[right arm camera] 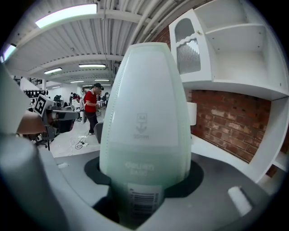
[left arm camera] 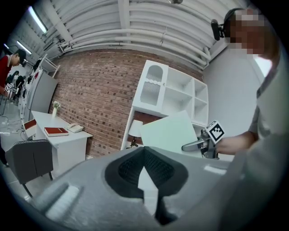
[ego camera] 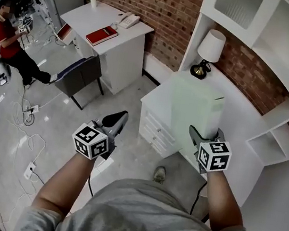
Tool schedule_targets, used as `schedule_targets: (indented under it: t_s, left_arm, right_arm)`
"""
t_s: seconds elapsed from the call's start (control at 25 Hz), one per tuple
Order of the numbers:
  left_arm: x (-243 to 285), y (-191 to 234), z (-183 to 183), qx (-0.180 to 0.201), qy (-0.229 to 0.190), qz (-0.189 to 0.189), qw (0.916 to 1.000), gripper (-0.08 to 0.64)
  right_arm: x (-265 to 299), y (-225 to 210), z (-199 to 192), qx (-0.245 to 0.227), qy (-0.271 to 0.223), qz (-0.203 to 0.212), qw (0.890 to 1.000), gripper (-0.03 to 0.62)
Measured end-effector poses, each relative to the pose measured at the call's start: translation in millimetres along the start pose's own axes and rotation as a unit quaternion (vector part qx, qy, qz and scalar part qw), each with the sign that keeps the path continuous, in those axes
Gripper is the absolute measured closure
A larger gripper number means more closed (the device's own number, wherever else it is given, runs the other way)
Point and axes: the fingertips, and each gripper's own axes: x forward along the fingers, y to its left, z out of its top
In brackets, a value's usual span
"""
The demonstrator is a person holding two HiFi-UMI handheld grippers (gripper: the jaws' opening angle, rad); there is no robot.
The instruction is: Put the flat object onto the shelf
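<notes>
The flat object is a pale green file box (ego camera: 194, 106) held upright over the white desk. My right gripper (ego camera: 199, 137) is shut on its lower edge. In the right gripper view the box (right arm camera: 144, 117) fills the middle and stands between the jaws, barcode label at the bottom. The left gripper view shows the box (left arm camera: 169, 133) with the right gripper (left arm camera: 187, 146) on it. My left gripper (ego camera: 114, 121) hangs over the floor to the left of the desk, jaws together with nothing in them. The white shelf unit (ego camera: 288, 123) with open compartments rises at the right, against the brick wall.
A white desk with drawers (ego camera: 239, 126) carries a table lamp (ego camera: 209, 49) near the wall. A second desk (ego camera: 127, 34) with a red book (ego camera: 101, 35) and a phone stands far left, with a dark chair (ego camera: 81, 73) beside it. A person in red (ego camera: 5, 37) stands beyond. Cables (ego camera: 28, 122) lie on the floor.
</notes>
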Motion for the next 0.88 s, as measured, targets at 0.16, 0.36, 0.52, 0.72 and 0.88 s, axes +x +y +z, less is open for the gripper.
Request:
schedule_targets:
  t_s: [0.16,0.36,0.52,0.72,0.88]
  left_arm:
    - [44.7,17.3,9.6,-0.008,-0.009,0.033,0.9994,0.561]
    - [103.8,26.9,13.2,-0.022,-0.012,0.068,0.9974,0.561]
    - [137.9,34.0,24.7,-0.023,-0.009,0.080,0.9965,0.561]
    - [163.5,51.4,32.0,-0.025,-0.003,0.090,0.9956,0.561]
    - [173.5,71.1,38.6,-0.023,-0.003,0.080,0.9965,0.561]
  right_arm:
    - [46.6,-37.2,16.2,-0.012,0.008,0.028,0.999,0.304]
    - [89.2,-84.2,35.0,-0.032,0.011,0.066,0.997,0.304]
    - [113.8,-113.0,51.3,-0.037,0.013,0.083,0.996,0.304]
    - [137.8,-132.5,59.5,-0.034,0.011,0.093,0.995,0.304]
    - [152.8,-133.0,63.3,-0.028,0.012,0.087,0.996,0.304]
